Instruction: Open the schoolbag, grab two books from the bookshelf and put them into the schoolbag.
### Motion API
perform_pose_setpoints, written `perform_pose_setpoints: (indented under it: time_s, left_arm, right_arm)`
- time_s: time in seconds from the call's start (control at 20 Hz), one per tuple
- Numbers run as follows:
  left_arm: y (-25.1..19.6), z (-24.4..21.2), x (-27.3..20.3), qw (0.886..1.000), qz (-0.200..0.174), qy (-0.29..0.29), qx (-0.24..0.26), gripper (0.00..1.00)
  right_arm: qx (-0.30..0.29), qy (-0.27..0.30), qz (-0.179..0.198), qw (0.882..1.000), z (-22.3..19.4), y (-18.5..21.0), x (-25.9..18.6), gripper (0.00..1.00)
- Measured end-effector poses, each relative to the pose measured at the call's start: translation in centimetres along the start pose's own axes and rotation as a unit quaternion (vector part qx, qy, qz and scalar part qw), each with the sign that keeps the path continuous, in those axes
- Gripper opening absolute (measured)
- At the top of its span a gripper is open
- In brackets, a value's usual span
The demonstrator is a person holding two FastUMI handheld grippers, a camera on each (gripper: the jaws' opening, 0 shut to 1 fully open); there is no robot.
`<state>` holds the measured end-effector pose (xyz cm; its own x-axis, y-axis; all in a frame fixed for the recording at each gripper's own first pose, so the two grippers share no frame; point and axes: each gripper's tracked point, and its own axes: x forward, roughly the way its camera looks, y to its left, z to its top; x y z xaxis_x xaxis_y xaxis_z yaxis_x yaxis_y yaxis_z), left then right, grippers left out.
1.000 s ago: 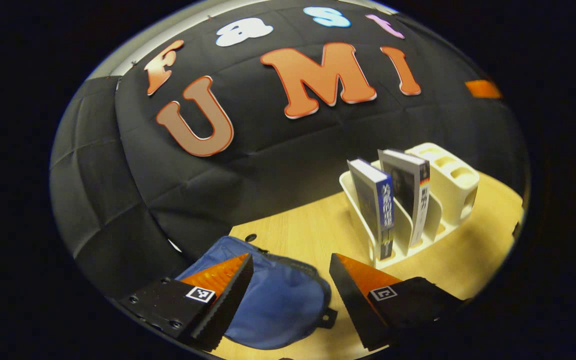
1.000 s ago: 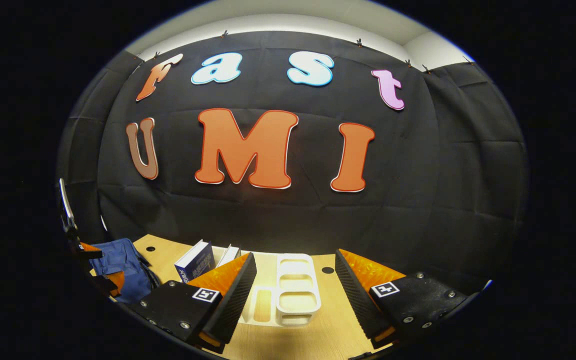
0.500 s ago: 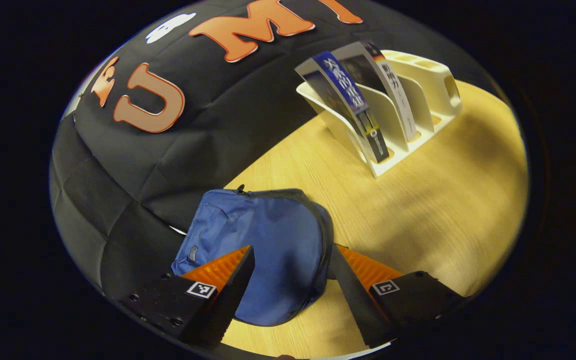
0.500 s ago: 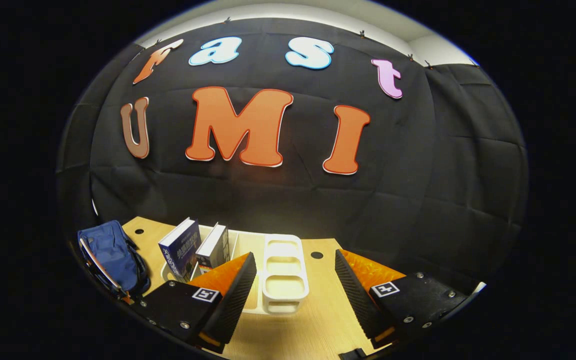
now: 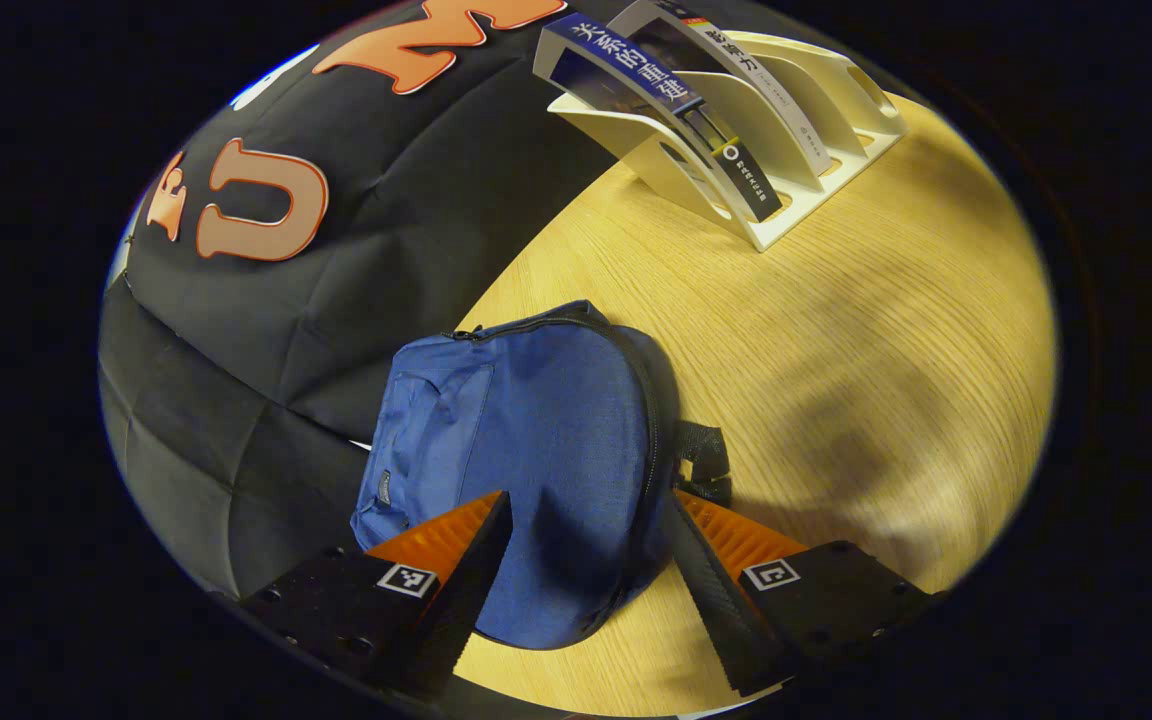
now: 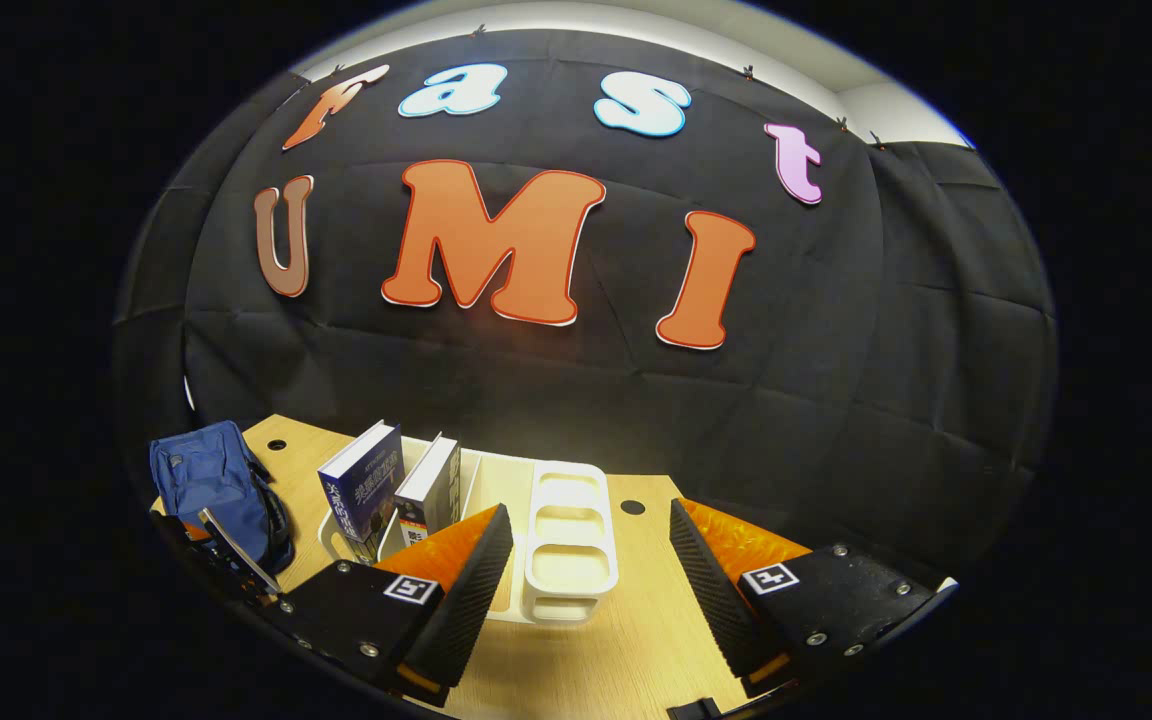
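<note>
I've got the left gripper spread wide above the blue schoolbag, which lies flat and zipped on the wooden table; the right gripper hangs open near the white bookshelf holding both books. My worry: pinching loose fabric instead of the zipper pull drags the whole bag

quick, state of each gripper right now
Left gripper: open, empty, above the blue schoolbag.
Right gripper: open, empty, facing the white bookshelf.
</note>
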<state>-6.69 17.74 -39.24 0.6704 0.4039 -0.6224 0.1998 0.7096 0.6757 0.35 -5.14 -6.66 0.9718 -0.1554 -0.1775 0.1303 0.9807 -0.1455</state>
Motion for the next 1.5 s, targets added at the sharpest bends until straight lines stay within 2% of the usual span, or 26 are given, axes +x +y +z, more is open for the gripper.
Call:
perform_pose_setpoints:
  time_s: [0.1, 0.25, 0.3, 0.35, 0.4, 0.45, 0.55, 0.8, 1.05, 1.2, 1.4, 1.5]
  left_arm:
    - [-0.6, 0.0, 0.2, 1.0, -0.02, 0.006, -0.004, 0.94]
    - [-0.3, 0.4, -0.1, 1.0, -0.019, 0.007, -0.003, 0.52]
    - [-0.2, 0.6, -0.1, 1.0, -0.023, 0.009, -0.007, 0.48]
    - [-0.4, 0.4, -0.1, 0.999, -0.033, 0.016, -0.015, 0.35]
    - [-0.4, 0.3, -0.2, 0.999, -0.041, 0.023, -0.023, 0.34]
    - [-0.2, 0.3, -0.2, 0.998, -0.046, 0.03, -0.028, 0.21]
    - [0.0, 0.8, -0.3, 0.997, -0.057, 0.034, -0.034, 0.08]
    - [2.7, 2.3, -1.6, 0.993, -0.071, 0.034, -0.086, 0.04]
    - [8.2, 4.4, -3.6, 0.987, -0.076, 0.026, -0.138, 0.02]
    - [12.1, 5.4, -4.7, 0.985, -0.066, 0.017, -0.159, 0.02]
    - [17.5, 6.0, -6.2, 0.977, -0.057, 0.016, -0.203, 0.02]
    - [18.6, 6.4, -6.3, 0.973, -0.069, 0.02, -0.219, 0.01]
  right_arm:
    - [0.002, -0.001, 0.001, 1.0, 0.0, 0.1, 0.1, 0.94]
    - [0.007, 0.001, 0.004, 1.0, -0.2, 0.3, 0.2, 0.94]
    - [0.007, 0.001, 0.004, 1.0, -0.3, 0.3, 0.2, 0.94]
    - [0.007, 0.001, 0.005, 1.0, -0.3, 0.4, 0.2, 0.94]
    - [0.008, 0.0, 0.006, 1.0, -0.3, 0.4, 0.1, 0.94]
    - [0.008, 0.001, 0.007, 1.0, -0.4, 0.4, 0.2, 0.94]
    - [0.011, 0.002, 0.011, 1.0, -0.5, 0.3, 0.3, 0.94]
    - [0.023, -0.002, 0.021, 1.0, -0.5, 0.0, 0.7, 0.94]
    - [0.029, -0.017, 0.052, 0.998, 0.5, 0.2, 1.3, 0.94]
    - [0.034, -0.019, 0.086, 0.996, 1.0, 1.3, 1.9, 0.94]
    - [0.024, -0.005, 0.152, 0.988, 1.0, 4.3, 2.4, 0.94]
    - [0.01, 0.006, 0.173, 0.985, 1.0, 5.9, 2.7, 0.94]
